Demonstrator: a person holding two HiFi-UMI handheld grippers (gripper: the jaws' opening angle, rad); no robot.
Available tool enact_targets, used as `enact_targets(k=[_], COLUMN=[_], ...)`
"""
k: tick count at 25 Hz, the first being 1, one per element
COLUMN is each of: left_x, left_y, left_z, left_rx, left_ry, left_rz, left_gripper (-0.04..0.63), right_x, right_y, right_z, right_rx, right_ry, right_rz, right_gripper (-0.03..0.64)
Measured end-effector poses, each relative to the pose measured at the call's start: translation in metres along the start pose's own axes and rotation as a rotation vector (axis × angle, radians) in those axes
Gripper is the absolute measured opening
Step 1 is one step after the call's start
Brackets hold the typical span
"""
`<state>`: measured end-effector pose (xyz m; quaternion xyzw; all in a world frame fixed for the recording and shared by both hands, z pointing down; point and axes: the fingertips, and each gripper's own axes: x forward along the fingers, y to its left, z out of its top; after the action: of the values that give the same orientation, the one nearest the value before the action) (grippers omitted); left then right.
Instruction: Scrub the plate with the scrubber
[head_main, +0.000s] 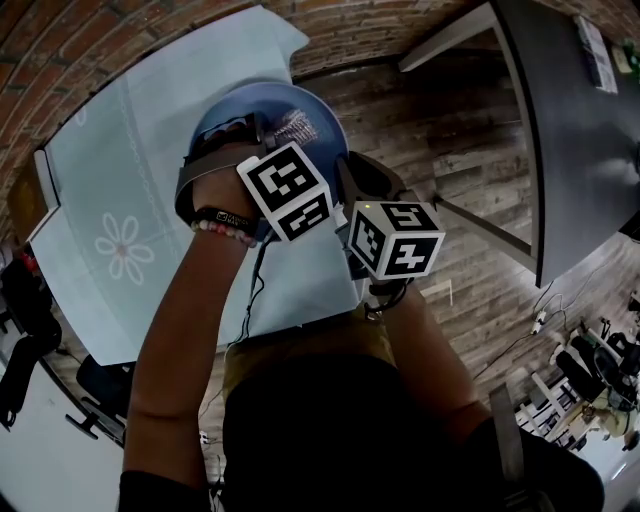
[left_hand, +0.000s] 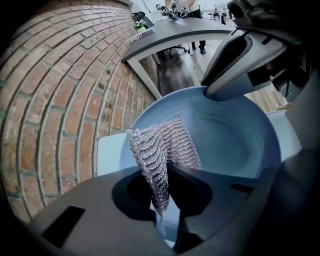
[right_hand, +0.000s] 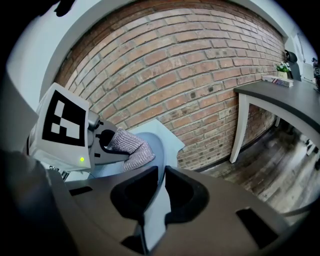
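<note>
The left gripper was pinching a silvery chain-mail mesh scrubber by its lower edge, and the loose mesh lay against the inside of the round blue plate. The right gripper was clamped on the plate's rim, holding it tilted over the counter with its pale blue flowered cloth. The mesh looked limp and light, best gripped in a bunched fold. The plate seemed stiff, smooth, probably slippery and breakable, so a firm hold at the rim suited it.
</note>
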<state>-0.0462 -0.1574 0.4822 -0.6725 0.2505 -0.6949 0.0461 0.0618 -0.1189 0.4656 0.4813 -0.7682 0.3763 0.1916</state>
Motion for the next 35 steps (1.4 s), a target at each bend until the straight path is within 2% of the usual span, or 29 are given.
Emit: enact_targets(k=[4,8,11,17,23,28,35], left_x=[0.012,0.016,0.011,-0.003,-0.020,-0.032,-0.038], left_y=[0.024,0.037,0.029,-0.005,-0.044,-0.073,-0.090], left_z=[-0.017,-0.052,-0.075,-0.098,-0.103,-0.095,-0.062], left_rx=[-0.027,-0.059,-0.102,-0.133,-0.058,-0.046,0.010], left_ry=[0.044,0.120,0.142,0.165,0.207,0.198,0.127], left_rz=[0.023,0.019,-0.035,-0.133,-0.179,-0.223,-0.221], left_gripper=[0.066,0.066,0.066,0.064,0.064,0.064,0.064], right_x=[0.000,0.000,0.000,0.001,0.001,0.002,0.002], right_y=[-0.002,-0.001,-0.001,-0.001,-0.002,-0.002,-0.003], right_z=[0.000,0.000,0.001,0.002,0.002,0.003,0.003], right_rx=[0.000,0.001,0.003,0.006,0.009,0.014,0.015], right_ry=[0.001,0.000,-0.002,-0.002,0.000,-0.003,-0.008], right_rz=[-0.001,-0.003,-0.001,0.002,0.007,0.011,0.023], right_gripper=[0.071,0.071,0.071,0.071,0.071,0.071,0.071])
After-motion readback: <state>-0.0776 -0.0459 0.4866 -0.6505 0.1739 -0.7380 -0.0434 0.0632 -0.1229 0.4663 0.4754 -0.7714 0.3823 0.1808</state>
